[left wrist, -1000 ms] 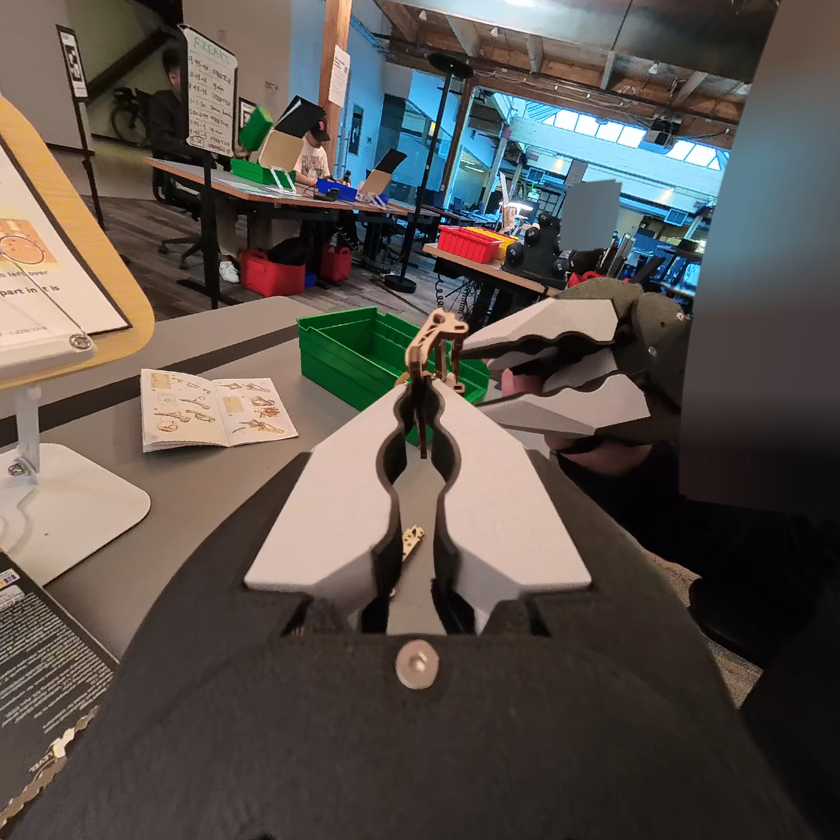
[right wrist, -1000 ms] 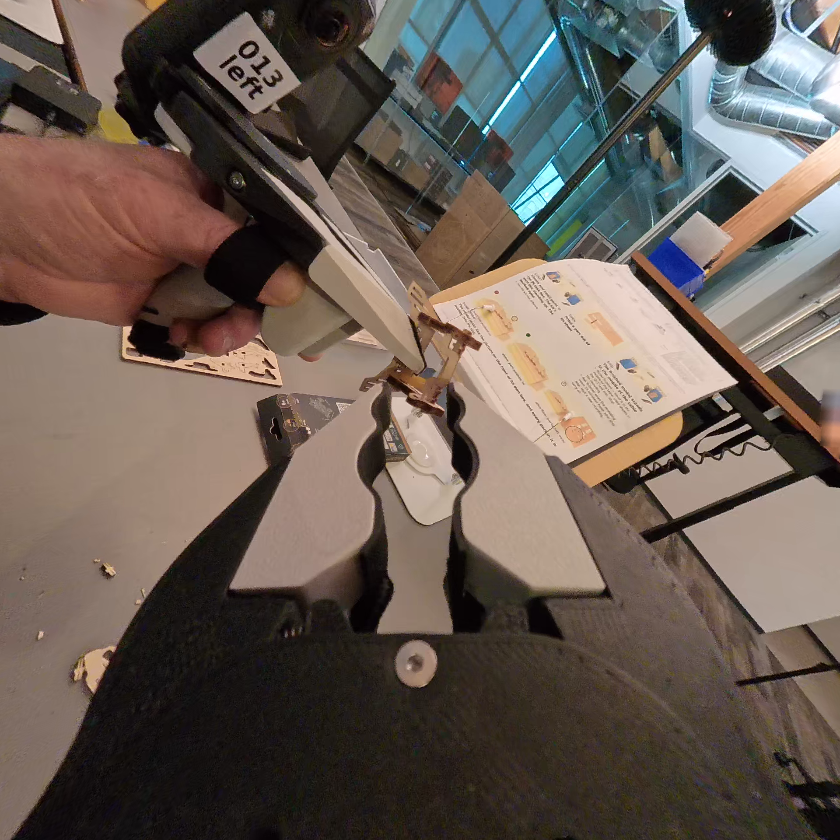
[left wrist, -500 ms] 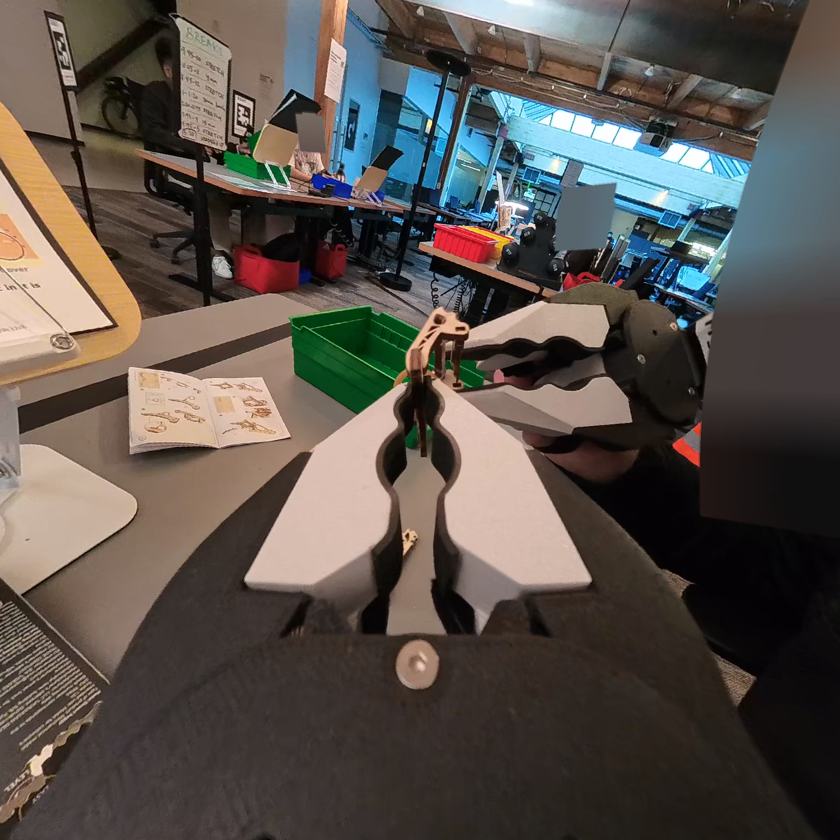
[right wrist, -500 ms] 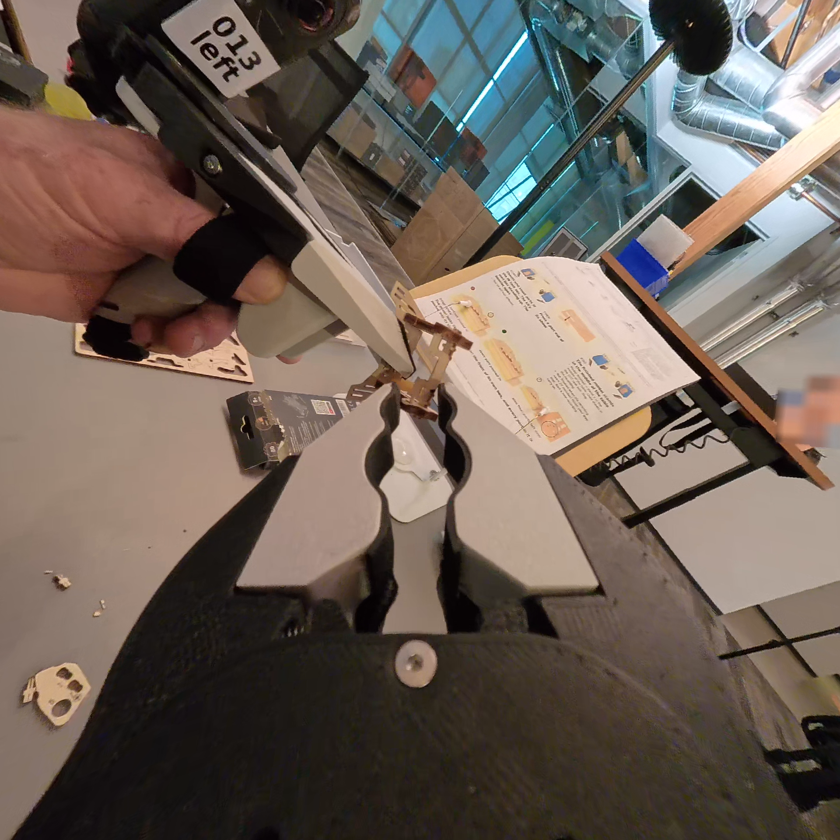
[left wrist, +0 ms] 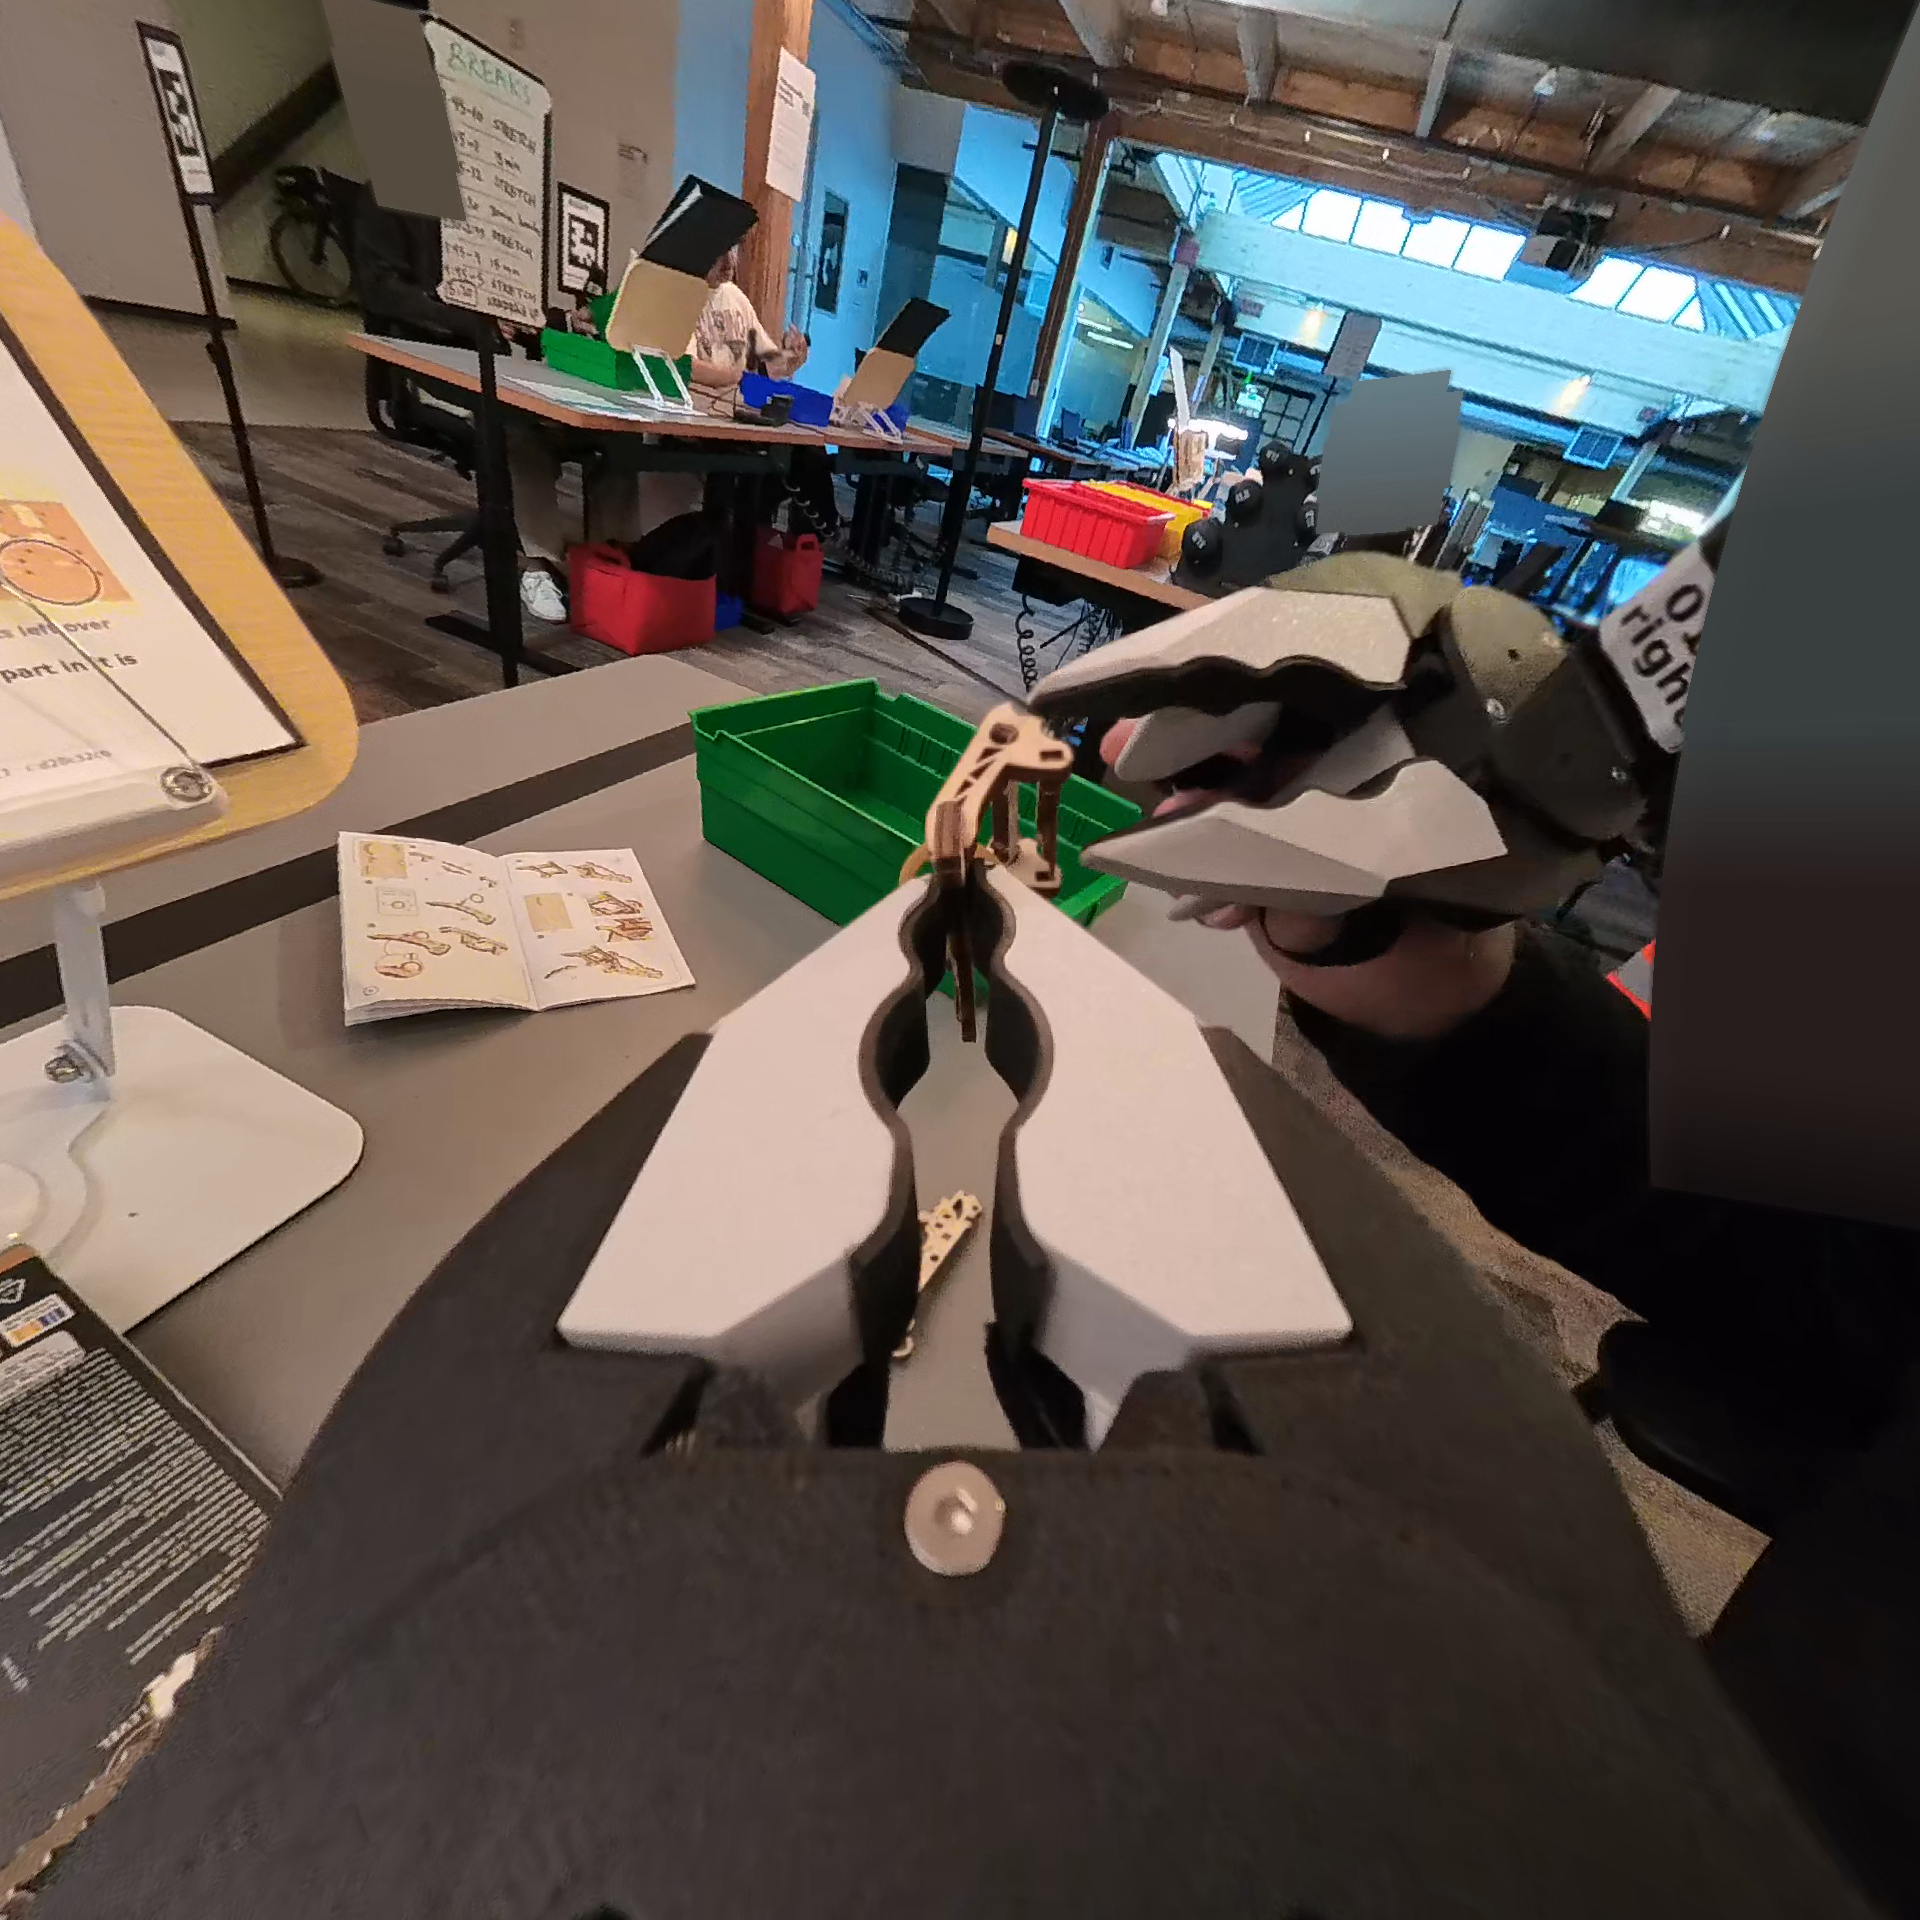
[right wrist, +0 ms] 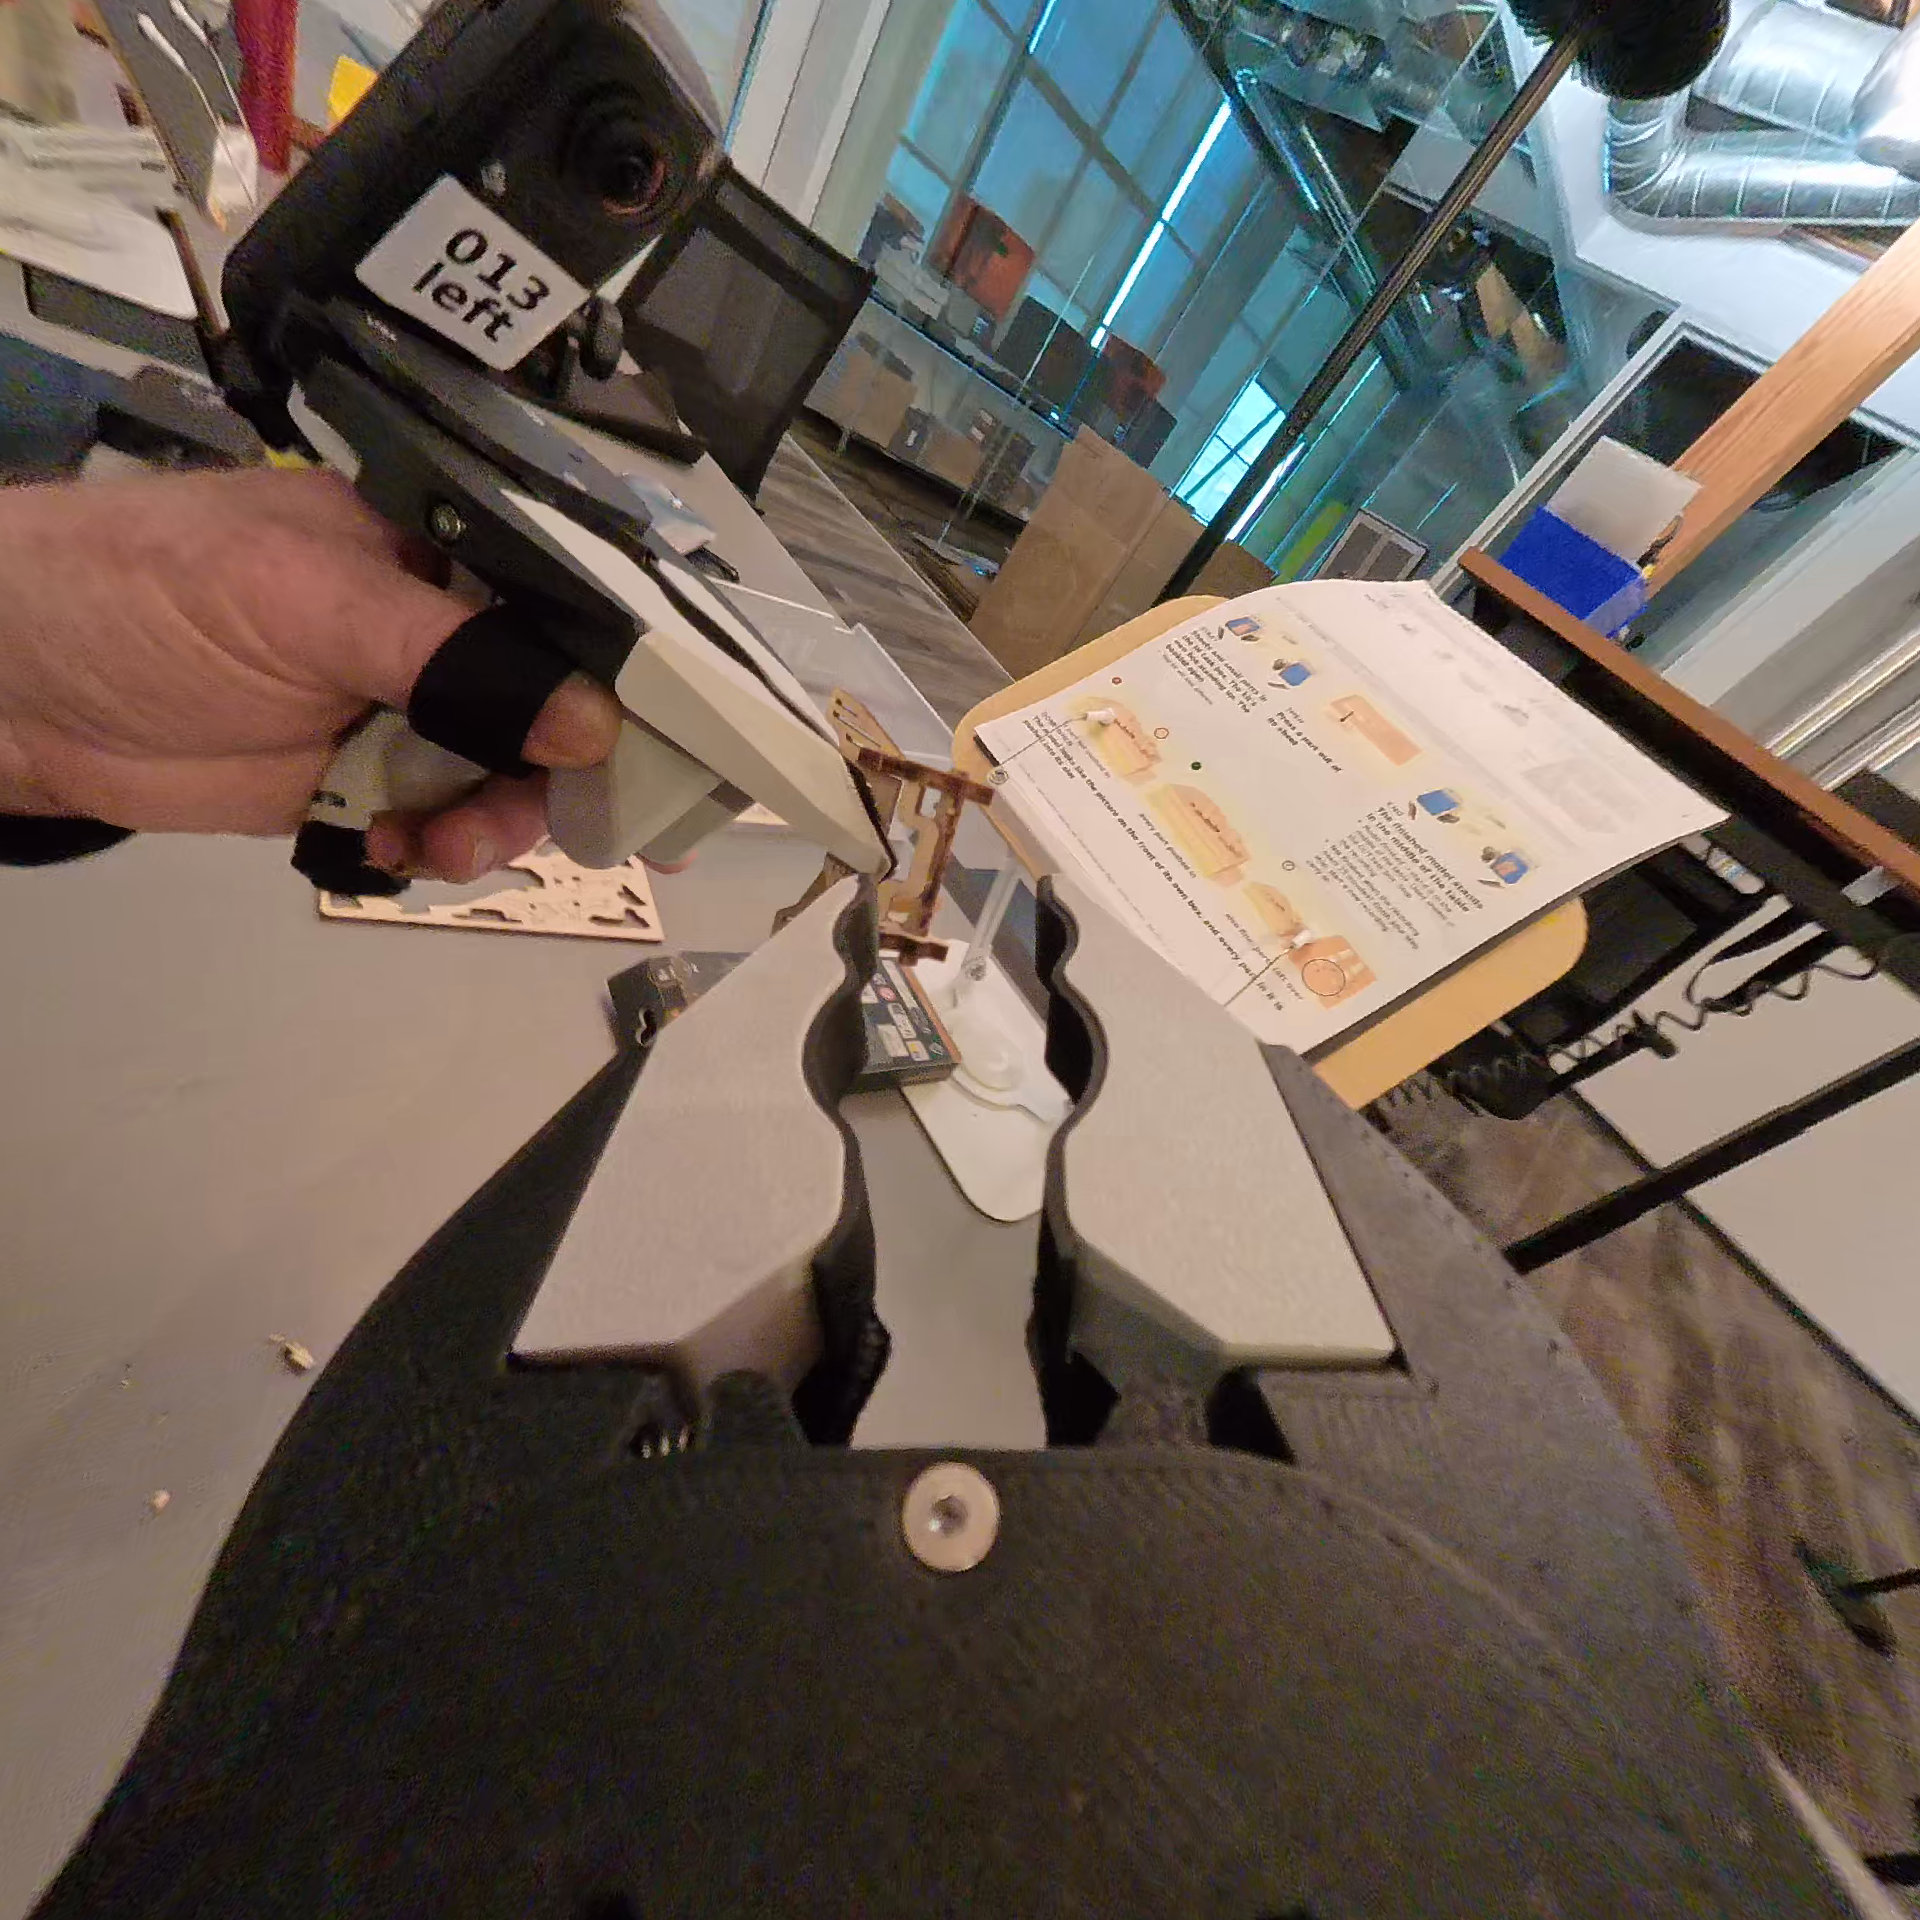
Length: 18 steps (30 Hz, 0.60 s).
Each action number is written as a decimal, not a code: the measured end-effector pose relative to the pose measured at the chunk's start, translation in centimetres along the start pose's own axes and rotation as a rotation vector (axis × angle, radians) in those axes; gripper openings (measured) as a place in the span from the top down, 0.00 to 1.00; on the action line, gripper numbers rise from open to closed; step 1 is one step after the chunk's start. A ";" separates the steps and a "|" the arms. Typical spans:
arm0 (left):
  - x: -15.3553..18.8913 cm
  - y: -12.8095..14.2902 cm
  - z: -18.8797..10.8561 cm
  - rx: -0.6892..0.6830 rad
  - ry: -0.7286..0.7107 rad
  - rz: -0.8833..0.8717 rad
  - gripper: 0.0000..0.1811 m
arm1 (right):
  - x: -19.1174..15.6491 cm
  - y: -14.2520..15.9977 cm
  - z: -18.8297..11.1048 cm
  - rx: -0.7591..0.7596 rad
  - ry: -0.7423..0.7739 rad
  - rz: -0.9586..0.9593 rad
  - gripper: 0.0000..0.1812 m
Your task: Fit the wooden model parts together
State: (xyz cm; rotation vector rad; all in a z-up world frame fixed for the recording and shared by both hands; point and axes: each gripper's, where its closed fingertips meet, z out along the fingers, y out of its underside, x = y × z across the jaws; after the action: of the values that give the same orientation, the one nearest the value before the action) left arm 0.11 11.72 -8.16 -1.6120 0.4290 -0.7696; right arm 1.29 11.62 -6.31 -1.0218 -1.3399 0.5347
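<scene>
The left gripper [left wrist: 954,883] is clamped on the wooden model [left wrist: 992,805], its two grey fingers pinched together at the tips with the thin brown piece caught between them and standing up above them, held in the air over the grey table [left wrist: 468,1081]. On the table under those fingers lies a small pale wooden part [left wrist: 945,1231]. Coming in from the side, the right gripper [left wrist: 1060,779] has its jaws spread apart, the model's upper end just at the tip of one finger and its lower foot near the other, though I cannot tell if either actually touches. From the right wrist view that gripper [right wrist: 951,894] shows a clear gap, and the model [right wrist: 909,831] hangs at the mouth of it, beside the inner finger. Farther back sit an open instruction booklet [left wrist: 509,930] and a green bin [left wrist: 831,790], and to the side a punched-out wooden sheet [right wrist: 499,904] and an instruction board on a stand [right wrist: 1309,810].
</scene>
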 end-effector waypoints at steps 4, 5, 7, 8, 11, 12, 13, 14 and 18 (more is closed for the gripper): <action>0.1 -0.1 0.3 -0.021 -0.001 -0.015 1.00 | -0.8 -0.2 0.3 -0.039 0.033 -0.183 0.92; 0.0 0.1 0.4 -0.035 -0.005 -0.025 1.00 | -0.7 -0.1 0.4 -0.057 0.062 -0.237 0.95; 0.0 0.7 0.5 -0.080 0.014 -0.056 0.99 | -0.7 0.3 0.4 -0.083 0.078 -0.295 0.98; -0.1 0.7 0.5 -0.090 0.028 -0.087 1.00 | -0.7 0.2 0.2 -0.071 0.069 -0.297 0.95; -0.2 1.1 0.4 -0.148 0.073 -0.148 0.99 | -0.9 0.8 -0.4 -0.119 0.005 -0.385 0.66; -0.1 1.1 0.4 -0.161 0.086 -0.162 0.99 | -1.1 1.0 -0.4 -0.132 -0.021 -0.435 0.64; 0.1 1.3 0.5 -0.183 0.100 -0.168 0.99 | -1.3 1.0 -0.4 -0.138 -0.042 -0.484 0.64; 0.3 1.3 0.6 -0.198 0.114 -0.169 0.99 | -1.5 1.1 -0.3 -0.149 -0.064 -0.532 0.66; 1.1 1.9 1.1 -0.247 0.142 -0.175 0.99 | -1.6 1.9 0.0 -0.202 -0.118 -0.648 0.76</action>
State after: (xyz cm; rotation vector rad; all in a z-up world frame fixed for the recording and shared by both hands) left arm 1.93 11.38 -9.79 -1.8497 0.5050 -0.9989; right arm 1.34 11.20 -8.76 -0.6600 -1.7521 -0.0312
